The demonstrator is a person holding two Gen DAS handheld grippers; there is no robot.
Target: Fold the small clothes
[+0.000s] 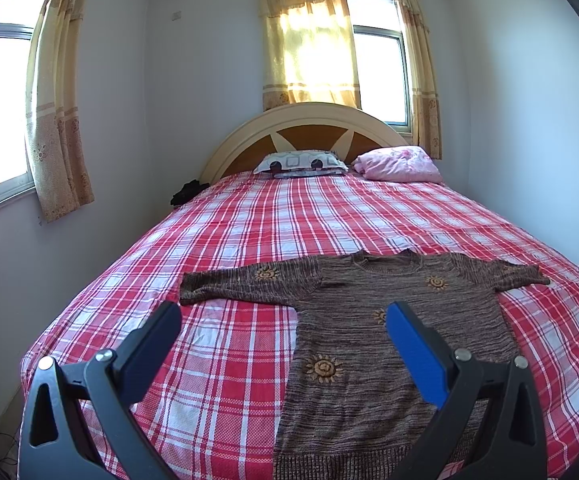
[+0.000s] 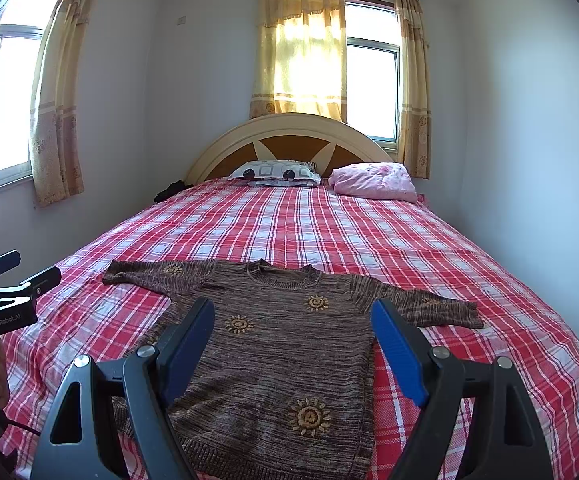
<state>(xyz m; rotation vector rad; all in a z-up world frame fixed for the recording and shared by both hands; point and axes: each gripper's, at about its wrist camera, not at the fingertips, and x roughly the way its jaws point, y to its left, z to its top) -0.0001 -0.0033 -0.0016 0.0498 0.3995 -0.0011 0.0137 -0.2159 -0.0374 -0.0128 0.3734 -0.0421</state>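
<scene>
A small brown knit sweater [image 1: 353, 344] with orange sun motifs lies flat, front up, on the near part of the bed, both sleeves spread sideways and its hem toward me. In the right wrist view the sweater [image 2: 281, 352] fills the centre. My left gripper [image 1: 285, 320] hovers open above the sweater's left side and the bedspread, holding nothing. My right gripper [image 2: 293, 320] hangs open over the sweater's body, fingers wide apart. The left gripper [image 2: 29, 272] also shows at the left edge of the right wrist view.
The bed [image 1: 329, 216] carries a red and white plaid cover. A patterned pillow [image 1: 301, 162] and a pink pillow [image 1: 399, 166] lie against the round headboard [image 1: 305, 128]. Dark clothing [image 1: 185, 192] sits by the bed's far left corner. Curtained windows line the walls.
</scene>
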